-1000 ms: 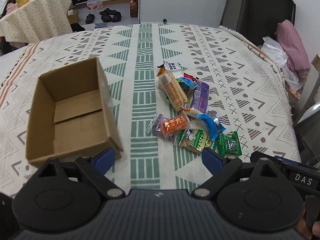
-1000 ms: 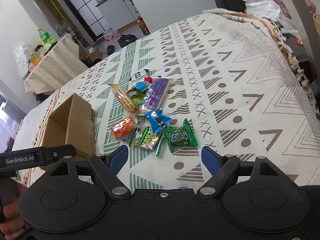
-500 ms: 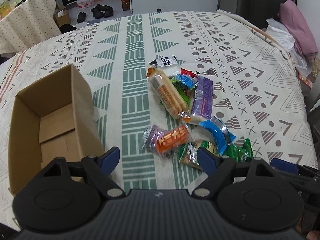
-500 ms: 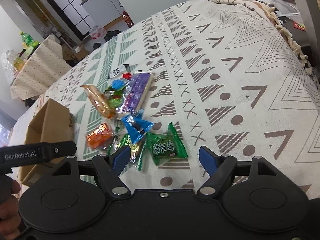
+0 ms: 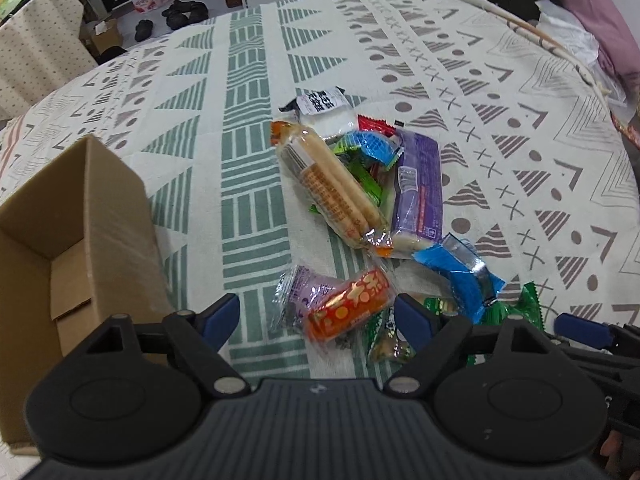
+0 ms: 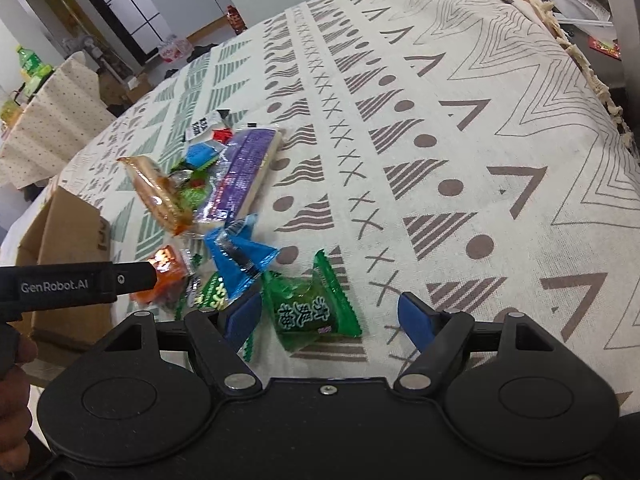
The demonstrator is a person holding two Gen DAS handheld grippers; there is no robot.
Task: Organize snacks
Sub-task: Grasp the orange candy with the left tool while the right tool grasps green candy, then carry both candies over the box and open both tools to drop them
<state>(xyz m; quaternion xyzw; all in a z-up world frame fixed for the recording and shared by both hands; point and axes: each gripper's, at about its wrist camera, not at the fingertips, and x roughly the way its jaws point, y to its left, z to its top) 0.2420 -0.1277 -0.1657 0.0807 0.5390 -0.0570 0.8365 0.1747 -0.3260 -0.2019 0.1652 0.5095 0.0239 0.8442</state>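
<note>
Jaws on both grippers stood wide apart, gripping nothing. Left gripper (image 5: 318, 314) hung low over the near end of the snack pile, its blue pads either side of the orange-wrapped snack (image 5: 347, 308), which lay partly on a clear purple-tinted packet (image 5: 298, 294). Probably the first pick: nearest item, closest to the box. Right gripper (image 6: 328, 314) straddled the green candy packet (image 6: 310, 308) at the pile's right edge, left pad just beside the wrapper, right pad well clear. Contact not confirmed in either view.

Snacks lay in one loose heap on the bed's patterned bedspread (image 5: 520, 128). Working outward from the orange one: a blue foil packet (image 5: 460, 276) to its right, green packets (image 5: 524, 308) partly hidden behind the left gripper's body, then a long biscuit sleeve (image 5: 332, 188) and a purple bar (image 5: 418, 184) side by side, overlapping small blue, green and red wrappers. A white packet with black print (image 5: 324, 106) sat at the far end.

Cardboard box (image 5: 64, 240) sat open to the left of the pile, no snacks visible inside, near wall just beside the left gripper. Judged the intended container; sorting looked not yet begun. Overlapping wrappers were slick, so a neighbour could be pinched along with the target.

Beyond the bed: shoes (image 5: 176, 18) on the floor, a cloth-covered table (image 5: 36, 64).
</note>
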